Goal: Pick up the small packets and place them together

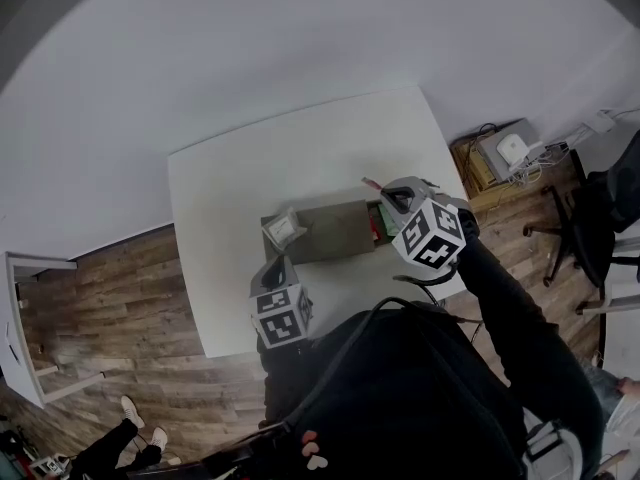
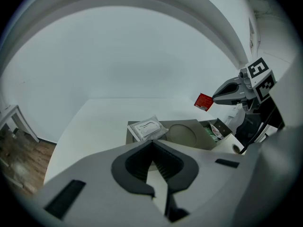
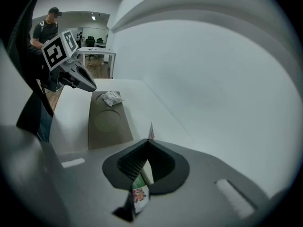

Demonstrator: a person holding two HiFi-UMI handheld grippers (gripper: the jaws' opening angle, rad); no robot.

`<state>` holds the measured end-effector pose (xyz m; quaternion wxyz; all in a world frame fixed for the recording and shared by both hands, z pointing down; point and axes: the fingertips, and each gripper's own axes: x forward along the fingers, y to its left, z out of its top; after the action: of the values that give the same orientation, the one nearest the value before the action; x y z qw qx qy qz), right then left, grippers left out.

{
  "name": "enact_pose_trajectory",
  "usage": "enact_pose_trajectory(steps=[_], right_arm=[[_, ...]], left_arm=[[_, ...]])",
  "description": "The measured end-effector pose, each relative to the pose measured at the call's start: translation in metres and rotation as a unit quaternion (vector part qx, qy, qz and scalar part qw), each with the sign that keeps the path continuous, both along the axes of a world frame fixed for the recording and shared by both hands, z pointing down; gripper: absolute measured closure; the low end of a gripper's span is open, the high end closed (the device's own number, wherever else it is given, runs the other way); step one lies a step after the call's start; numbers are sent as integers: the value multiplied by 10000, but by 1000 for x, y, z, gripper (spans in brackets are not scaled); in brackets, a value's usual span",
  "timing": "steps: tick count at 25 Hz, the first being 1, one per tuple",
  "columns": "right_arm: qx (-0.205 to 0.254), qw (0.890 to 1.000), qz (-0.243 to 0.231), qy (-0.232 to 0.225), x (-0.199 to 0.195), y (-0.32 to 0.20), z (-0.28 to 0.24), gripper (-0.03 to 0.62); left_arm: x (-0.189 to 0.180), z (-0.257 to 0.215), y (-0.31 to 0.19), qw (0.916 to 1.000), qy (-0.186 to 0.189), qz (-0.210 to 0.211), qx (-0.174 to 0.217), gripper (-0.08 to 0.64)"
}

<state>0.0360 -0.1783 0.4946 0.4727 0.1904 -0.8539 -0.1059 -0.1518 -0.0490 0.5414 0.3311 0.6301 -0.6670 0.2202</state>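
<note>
White table point(image 1: 230, 218) bears a tray point(image 1: 335, 230); right gripper point(image 3: 143, 171) pinches a red packet point(image 2: 204, 101) over its end; left gripper point(image 2: 152, 160) clenched, empty. Held by an edge, the packet could slip.

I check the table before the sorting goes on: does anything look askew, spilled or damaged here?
Nothing looks spilled or damaged. Only the white packet lies crooked across the left corner of the brown tray, apart from the other packets at its right end. The right gripper holds a red packet in the air.

1 white packet point(image 2: 147, 128) laid flat on grey tray's point(image 2: 184, 135) left end, 1 red packet point(image 2: 204, 101) clamped aloft in right gripper point(image 2: 214, 98)
</note>
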Motion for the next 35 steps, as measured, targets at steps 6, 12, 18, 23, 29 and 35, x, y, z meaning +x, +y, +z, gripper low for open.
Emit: enact_pose_trajectory(steps=[6, 12, 18, 23, 29, 35], right_arm=[[-43, 9986, -514, 68, -30, 15, 10, 591], [-255, 9957, -878, 149, -39, 33, 24, 591], [-407, 9935, -1045, 179, -43, 48, 36, 591], [-490, 9909, -1226, 268, -45, 60, 46, 591], [-634, 9869, -1425, 408, -49, 74, 59, 591], [-865, 9843, -1477, 423, -49, 80, 67, 583]], left_arm=[[-3, -4, 2, 10000, 12, -54, -25, 561], [-6, -6, 1, 9999, -53, -98, 59, 561], [-6, -1, 7, 9999, 2, -107, 7, 560], [-7, 2, 10, 9999, -2, -112, -19, 561], [-8, 1, 10, 9999, 18, -120, -10, 561], [-4, 1, 10, 10000, 43, -79, -44, 561]])
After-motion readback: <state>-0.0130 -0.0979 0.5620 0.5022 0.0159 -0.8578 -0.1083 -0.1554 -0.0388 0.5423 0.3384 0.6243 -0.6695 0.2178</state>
